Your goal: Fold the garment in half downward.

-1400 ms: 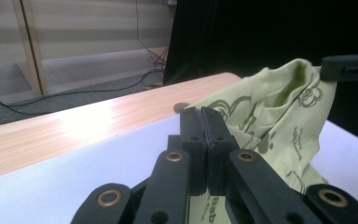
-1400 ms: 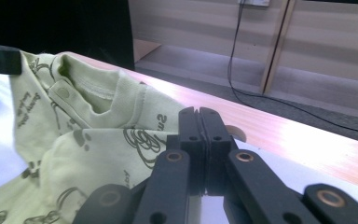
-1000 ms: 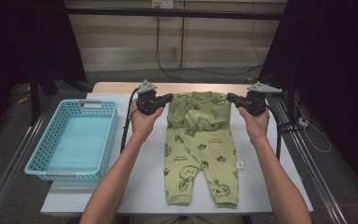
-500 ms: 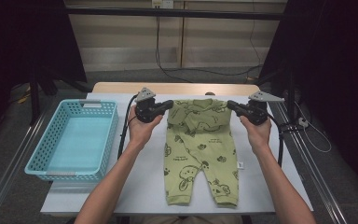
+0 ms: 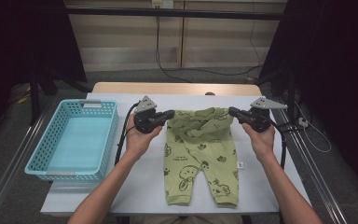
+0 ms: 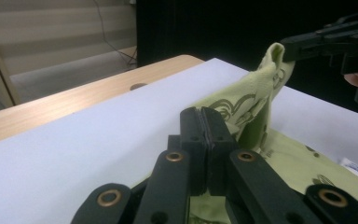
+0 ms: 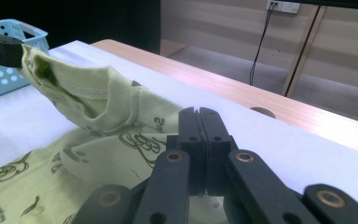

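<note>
Now, at the centre of the high view, you hold a green romper (image 5: 199, 154) by its top edge, one gripper at each end. Your left gripper (image 5: 169, 115) is clenched on the cloth at the garment's left corner; your right gripper (image 5: 233, 112) is clenched on the right corner. Between them the top part sags in loose folds, lifted off the table (image 5: 135, 186), while the two legs lie flat and run down toward the bottom of the frame. In the left gripper view the jaws stand pressed together at centre bottom with green cloth beneath them, and the right gripper (image 6: 291, 46) pinches a raised point of fabric at the upper right. In the right gripper view the jaws are likewise pressed together, and the left gripper (image 7: 2, 49) grips the cloth at the upper left. A blue basket (image 5: 42, 158) sits at the left of the high view, well apart from the romper.
</note>
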Action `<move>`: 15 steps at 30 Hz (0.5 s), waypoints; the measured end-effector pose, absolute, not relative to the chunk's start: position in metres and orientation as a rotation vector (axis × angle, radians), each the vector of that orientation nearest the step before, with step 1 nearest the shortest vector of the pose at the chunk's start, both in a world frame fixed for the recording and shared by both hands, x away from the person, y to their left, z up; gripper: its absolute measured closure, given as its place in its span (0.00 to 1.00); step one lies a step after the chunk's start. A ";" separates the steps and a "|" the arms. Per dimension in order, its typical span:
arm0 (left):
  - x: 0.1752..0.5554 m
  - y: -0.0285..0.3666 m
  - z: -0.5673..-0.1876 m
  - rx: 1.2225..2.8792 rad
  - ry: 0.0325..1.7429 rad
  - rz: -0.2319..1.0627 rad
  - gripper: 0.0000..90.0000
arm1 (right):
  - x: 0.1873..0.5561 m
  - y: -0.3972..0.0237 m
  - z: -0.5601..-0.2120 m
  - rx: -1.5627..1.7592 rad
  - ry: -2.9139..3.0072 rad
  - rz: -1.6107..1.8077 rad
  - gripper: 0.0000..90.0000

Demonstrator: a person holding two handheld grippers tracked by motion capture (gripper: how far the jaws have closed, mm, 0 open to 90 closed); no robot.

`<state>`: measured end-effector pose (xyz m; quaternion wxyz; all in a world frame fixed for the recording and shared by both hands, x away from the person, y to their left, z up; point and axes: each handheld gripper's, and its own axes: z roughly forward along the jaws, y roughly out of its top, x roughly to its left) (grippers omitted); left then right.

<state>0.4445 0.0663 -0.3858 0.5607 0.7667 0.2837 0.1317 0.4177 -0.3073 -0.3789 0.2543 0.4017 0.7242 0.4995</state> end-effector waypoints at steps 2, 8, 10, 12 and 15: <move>0.441 0.067 -0.386 1.819 0.657 0.311 0.99 | 0.414 -0.306 -0.379 1.084 1.981 1.352 1.00; 0.431 0.067 -0.384 1.832 0.618 0.306 0.99 | 0.403 -0.304 -0.378 1.058 1.991 1.357 1.00; 0.428 0.067 -0.383 1.835 0.604 0.300 0.99 | 0.401 -0.303 -0.377 1.048 1.997 1.355 1.00; 0.424 0.068 -0.383 1.849 0.606 0.305 0.99 | 0.398 -0.304 -0.377 1.043 2.003 1.352 1.00; 0.418 0.068 -0.386 1.847 0.574 0.296 0.99 | 0.392 -0.306 -0.377 1.041 2.009 1.350 1.00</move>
